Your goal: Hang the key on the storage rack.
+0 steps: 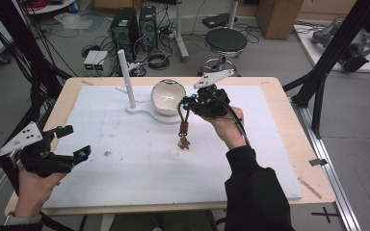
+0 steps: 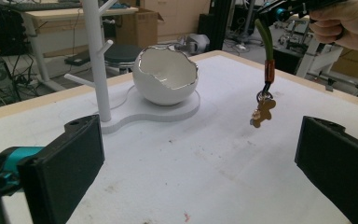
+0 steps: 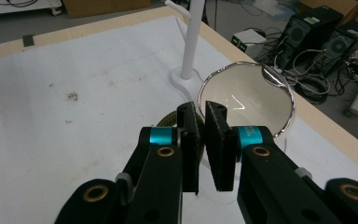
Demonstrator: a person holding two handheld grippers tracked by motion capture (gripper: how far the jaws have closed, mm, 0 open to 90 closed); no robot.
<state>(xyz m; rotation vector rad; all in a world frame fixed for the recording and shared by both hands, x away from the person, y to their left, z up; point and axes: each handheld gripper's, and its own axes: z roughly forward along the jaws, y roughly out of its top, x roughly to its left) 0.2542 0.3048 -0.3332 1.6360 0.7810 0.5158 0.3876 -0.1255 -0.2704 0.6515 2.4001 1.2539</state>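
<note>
- Your right tongs point(image 1: 189, 102), centre of the high view, pinch the olive strap of the keychain point(image 1: 183, 129); its gingerbread charm dangles above the surface point(image 1: 125, 159).
- It's light and floppy, so expect swinging; hold by the strap loop.
- Left tongs point(image 1: 74, 142) stand spread, lower left.
- The eggshell bowl point(image 1: 166, 96) and the white stand point(image 1: 126, 79) look fragile.

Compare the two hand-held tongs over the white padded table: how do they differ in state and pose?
The right tongs are shut on a green looped strap with a small brown charm dangling clear of the white table; the left tongs are open and empty. The right sits beside the white eggshell-shaped bowl; the left near the table's near corner. Both have black jaws.
</note>
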